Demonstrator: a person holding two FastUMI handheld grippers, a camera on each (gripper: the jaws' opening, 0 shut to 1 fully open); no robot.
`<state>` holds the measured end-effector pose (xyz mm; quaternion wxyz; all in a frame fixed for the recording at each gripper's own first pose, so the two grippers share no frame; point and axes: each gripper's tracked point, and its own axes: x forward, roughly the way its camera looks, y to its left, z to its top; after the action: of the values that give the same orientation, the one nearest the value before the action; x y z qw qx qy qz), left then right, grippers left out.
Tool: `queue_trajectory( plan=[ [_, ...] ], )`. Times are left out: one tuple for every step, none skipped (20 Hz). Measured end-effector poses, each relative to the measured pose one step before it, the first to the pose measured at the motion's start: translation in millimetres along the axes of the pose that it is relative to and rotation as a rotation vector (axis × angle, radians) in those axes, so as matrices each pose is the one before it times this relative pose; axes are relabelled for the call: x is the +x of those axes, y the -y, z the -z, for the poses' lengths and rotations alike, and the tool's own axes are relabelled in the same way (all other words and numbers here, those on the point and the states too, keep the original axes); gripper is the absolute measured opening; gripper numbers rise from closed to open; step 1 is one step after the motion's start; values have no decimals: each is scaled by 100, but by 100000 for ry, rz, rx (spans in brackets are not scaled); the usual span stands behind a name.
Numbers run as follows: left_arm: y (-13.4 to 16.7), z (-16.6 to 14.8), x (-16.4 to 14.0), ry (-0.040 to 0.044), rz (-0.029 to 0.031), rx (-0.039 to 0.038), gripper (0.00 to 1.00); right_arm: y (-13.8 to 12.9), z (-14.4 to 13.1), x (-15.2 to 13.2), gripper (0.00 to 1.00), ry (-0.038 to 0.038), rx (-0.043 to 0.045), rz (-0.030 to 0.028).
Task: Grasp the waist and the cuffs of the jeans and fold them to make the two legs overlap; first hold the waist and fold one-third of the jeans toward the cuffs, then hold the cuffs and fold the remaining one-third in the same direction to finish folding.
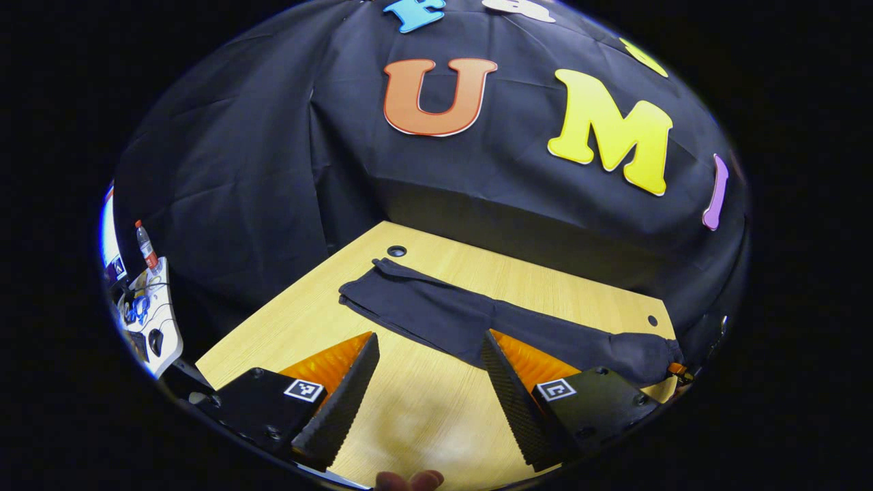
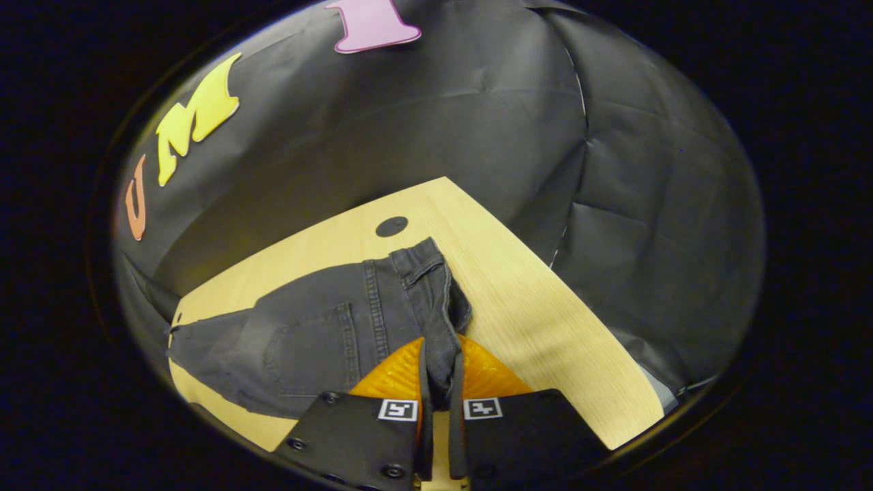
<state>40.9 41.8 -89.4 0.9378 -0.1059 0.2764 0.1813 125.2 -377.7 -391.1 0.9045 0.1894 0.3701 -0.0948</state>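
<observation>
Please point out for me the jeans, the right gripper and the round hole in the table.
jeans (image 2: 307, 341), right gripper view, on the back pocket.
right gripper (image 2: 440, 382), right gripper view, between its fingertips, shut on the waist.
round hole (image 2: 391, 226), right gripper view, its middle.

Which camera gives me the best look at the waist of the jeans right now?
The right gripper view: the waist sits close, belt loop and back pocket clear, pinched by the right hand-held gripper. The left gripper view shows the jeans lying lengthwise on the table, the waist end far off and bunched.
</observation>
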Motion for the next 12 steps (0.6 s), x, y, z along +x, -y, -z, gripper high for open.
queue_trajectory(
  plan=[
    [-608,-112,62,495,-269,-1482,97,-921,-1158,-1117,10,555,1556,-1823],
    [-401,51,12,234,117,-1634,97,-1010,-1119,-1393,10,962,1214,-2380],
    [-484,78,177,394,75,-1636,97,-1255,-1174,-1420,9,1886,-744,-2448],
    [-644,-124,-86,384,444,-1022,98,-1449,-1462,-1747,9,2026,-2823,-1788],
    [-381,29,-25,274,1510,-621,98,-2443,-1829,-1279,5,2260,-2804,-2428],
    [-449,-97,-160,860,1658,-265,98,-2553,-1331,-1143,5,1977,-2912,-3233],
    [-537,-83,-41,751,1059,-136,98,-3154,-1274,-1053,9,1560,-2527,-2839],
    [-913,158,71,301,721,-512,100,-3455,-670,-581,9,478,-1348,-3338],
    [-677,90,-40,184,565,-1307,100,-3734,-757,-330,9,654,-339,-3781],
    [-667,-53,-186,-13,610,-1696,100,-3988,-321,710,9,266,351,-3676],
    [-1048,2,-191,139,-165,-1684,100,-3728,-161,334,9,618,453,-3547],
    [-1122,-214,-386,85,-295,-1424,100,-3513,508,699,9,-277,346,-3460]
  ],
)
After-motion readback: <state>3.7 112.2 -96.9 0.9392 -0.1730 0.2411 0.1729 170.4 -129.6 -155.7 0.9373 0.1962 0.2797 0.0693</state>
